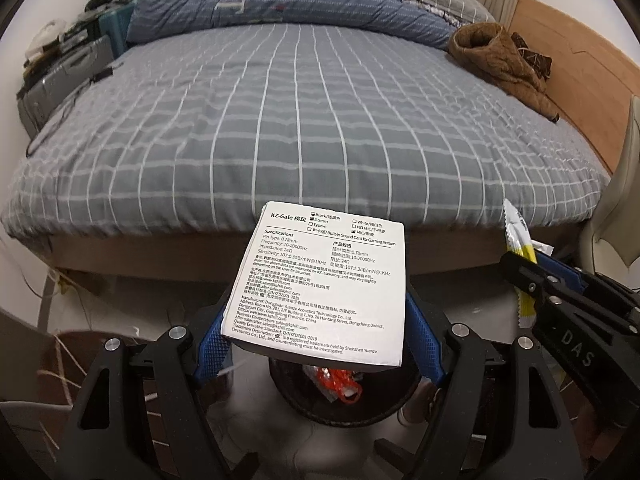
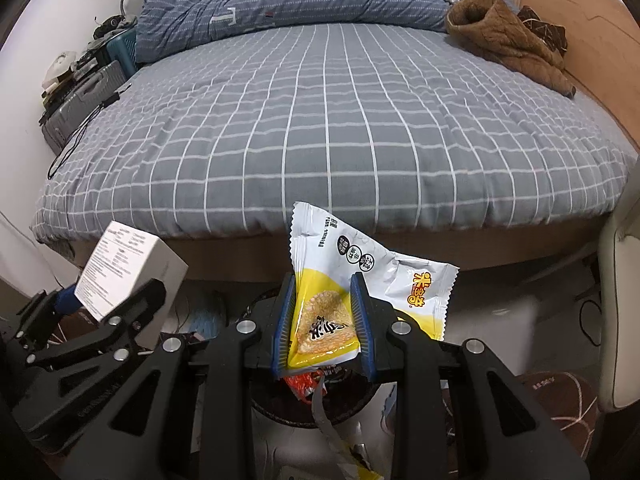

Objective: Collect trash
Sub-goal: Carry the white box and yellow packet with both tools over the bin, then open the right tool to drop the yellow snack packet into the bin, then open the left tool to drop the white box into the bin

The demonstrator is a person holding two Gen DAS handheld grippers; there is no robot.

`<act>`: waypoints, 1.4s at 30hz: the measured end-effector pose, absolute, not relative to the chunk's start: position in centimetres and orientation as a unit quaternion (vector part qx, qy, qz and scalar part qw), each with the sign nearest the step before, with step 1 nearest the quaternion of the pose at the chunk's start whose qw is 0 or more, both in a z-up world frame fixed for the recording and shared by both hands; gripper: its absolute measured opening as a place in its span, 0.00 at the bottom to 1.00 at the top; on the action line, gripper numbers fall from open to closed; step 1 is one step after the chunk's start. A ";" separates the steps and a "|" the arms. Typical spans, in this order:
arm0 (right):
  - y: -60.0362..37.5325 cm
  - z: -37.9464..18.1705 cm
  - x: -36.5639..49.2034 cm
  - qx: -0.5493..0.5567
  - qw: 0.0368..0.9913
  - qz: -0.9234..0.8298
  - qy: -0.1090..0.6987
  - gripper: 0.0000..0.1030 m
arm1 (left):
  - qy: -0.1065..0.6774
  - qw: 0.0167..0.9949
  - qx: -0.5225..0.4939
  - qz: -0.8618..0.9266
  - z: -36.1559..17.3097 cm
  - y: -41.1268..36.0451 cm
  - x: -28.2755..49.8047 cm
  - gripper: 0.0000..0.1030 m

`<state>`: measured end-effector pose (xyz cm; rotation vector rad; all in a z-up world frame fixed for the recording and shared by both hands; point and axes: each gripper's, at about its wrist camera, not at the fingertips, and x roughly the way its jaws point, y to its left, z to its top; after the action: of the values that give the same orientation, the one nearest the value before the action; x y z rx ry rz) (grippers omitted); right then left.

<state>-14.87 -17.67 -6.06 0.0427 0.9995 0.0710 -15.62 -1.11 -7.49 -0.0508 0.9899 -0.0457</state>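
- While both loads hang over the trash bin (image 1: 340, 404), bring each lower before letting go.
- Left gripper (image 1: 320, 320): clamped on white box (image 1: 320, 272); centre over the opening.
- Right gripper (image 2: 322, 320): pinching snack wrapper (image 2: 352, 276); release low.

- The dark round bin (image 1: 340, 412) sits straight below both grippers, its mouth open upward, with red wrappers (image 1: 340, 386) lying inside.
- The white box (image 1: 320, 280) in the left gripper (image 1: 320, 344) hangs over much of that mouth.
- The right gripper (image 2: 324, 320), clamping a yellow snack packet (image 2: 340, 280), crowds in just beside, leaving a narrow gap between the two.
- Ahead, the bed's edge (image 2: 360, 248) blocks forward travel.
- A pale chair (image 2: 620, 280) hems in the right side.
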 end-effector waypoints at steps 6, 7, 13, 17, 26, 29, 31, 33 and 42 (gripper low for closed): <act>-17.0 -8.2 -15.5 0.012 0.870 0.039 0.492 0.26 | 0.488 0.872 -0.027 -0.021 -10.2 -0.7 -16.3 0.71; -16.8 -8.8 -15.4 0.013 0.867 0.041 0.496 0.26 | 0.491 0.871 -0.027 -0.019 -10.7 -0.5 -16.3 0.71; -15.7 -12.0 -14.6 0.008 0.853 0.050 0.519 0.26 | 0.503 0.864 -0.026 -0.005 -13.2 1.1 -15.9 0.71; -14.3 -14.2 -13.6 0.001 0.841 0.062 0.538 0.26 | 0.510 0.859 -0.036 0.005 -14.3 2.6 -15.1 0.71; -11.3 -18.5 -11.6 -0.014 0.817 0.081 0.571 0.29 | 0.527 0.848 -0.047 0.026 -16.6 5.1 -13.5 0.71; -10.7 -19.5 -11.1 -0.021 0.812 0.083 0.577 0.35 | 0.529 0.847 -0.041 0.031 -17.1 5.6 -13.4 0.71; -10.4 -19.7 -10.9 -0.020 0.812 0.085 0.577 0.41 | 0.530 0.846 -0.042 0.033 -17.3 5.8 -13.2 0.71; -10.3 -19.8 -10.9 -0.022 0.814 0.084 0.574 0.47 | 0.528 0.848 -0.038 0.036 -17.3 5.9 -13.3 0.71; -12.9 -19.0 -11.5 -0.027 0.820 0.075 0.566 0.76 | 0.527 0.849 -0.029 0.026 -17.5 4.4 -13.9 0.71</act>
<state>-11.47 -12.88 -19.03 -0.0570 1.2057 0.1607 -13.88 4.42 -17.55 -0.0608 1.1094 0.0543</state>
